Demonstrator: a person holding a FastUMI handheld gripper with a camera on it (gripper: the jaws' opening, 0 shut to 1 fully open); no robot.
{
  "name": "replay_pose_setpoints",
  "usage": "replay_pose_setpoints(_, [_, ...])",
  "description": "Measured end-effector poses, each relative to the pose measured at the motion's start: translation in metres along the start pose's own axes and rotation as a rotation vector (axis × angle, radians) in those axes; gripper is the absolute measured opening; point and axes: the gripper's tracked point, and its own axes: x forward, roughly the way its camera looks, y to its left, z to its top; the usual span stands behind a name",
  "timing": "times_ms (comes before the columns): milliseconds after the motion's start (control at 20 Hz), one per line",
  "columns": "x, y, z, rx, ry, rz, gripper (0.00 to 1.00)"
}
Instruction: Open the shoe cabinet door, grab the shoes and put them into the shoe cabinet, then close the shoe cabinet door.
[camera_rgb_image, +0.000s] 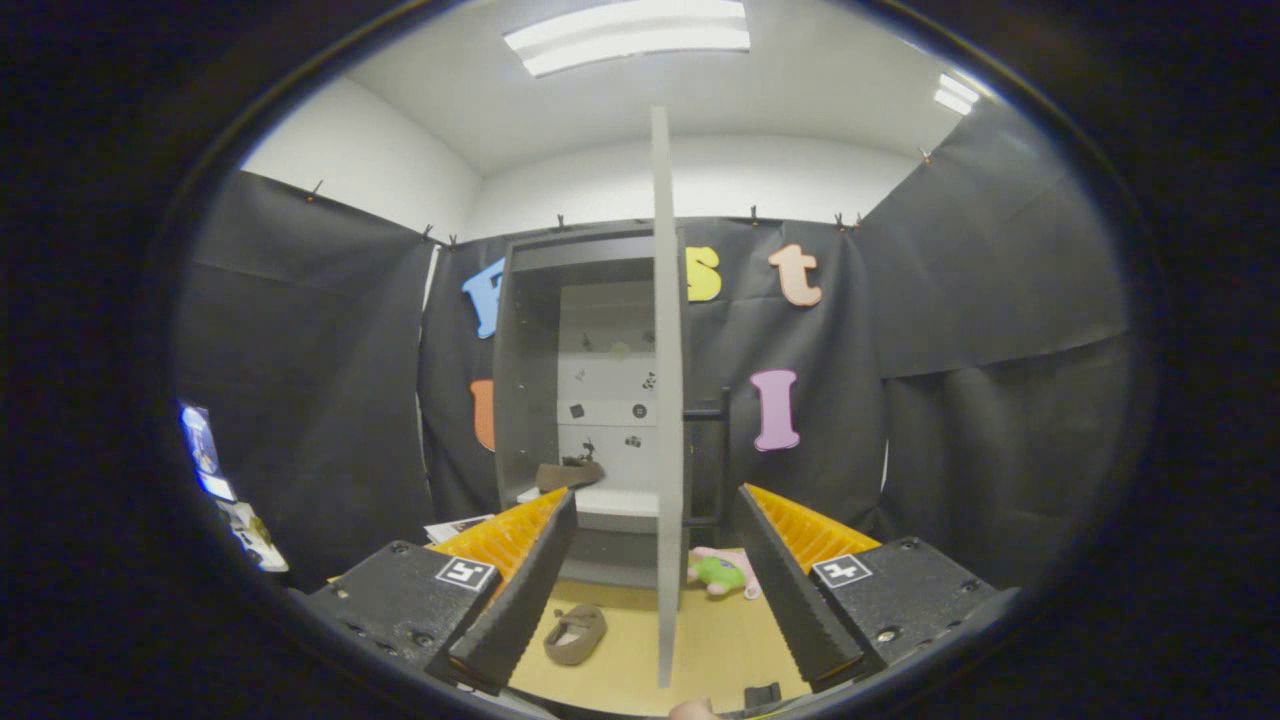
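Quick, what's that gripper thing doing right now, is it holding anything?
Gripper: open, holding nothing; the open cabinet door stands edge-on between its fingers, untouched, and a brown shoe lies on the floor between them.

The open cabinet door (667, 400), seen edge-on between the fingers of the hand-held gripper (655, 590), hides part of the cabinet (585, 400) interior beyond. A shoe (568, 474) on a shelf there is too small to make out. The right finger covers part of a soft toy (718, 573) on the floor. The small marks on the cabinet's back panel are unreadable.
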Motion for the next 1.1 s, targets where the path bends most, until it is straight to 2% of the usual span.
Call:
replay_pose_setpoints(150, [0.004, 0.032, -0.008, 0.005, -0.006, 0.109, 1.0])
replay_pose_setpoints(350, [0.007, 0.043, -0.016, 0.021, -0.007, 0.117, 1.0])
replay_pose_setpoints(500, [0.014, 0.043, -0.029, 0.01, 0.013, 0.093, 1.0])
replay_pose_setpoints(700, [0.021, 0.047, -0.055, 0.007, 0.071, 0.059, 1.0])
replay_pose_setpoints(950, [0.033, 0.058, -0.086, 0.036, 0.121, 0.075, 1.0])
replay_pose_setpoints(1100, [0.04, 0.061, -0.112, 0.058, 0.181, 0.056, 1.0])
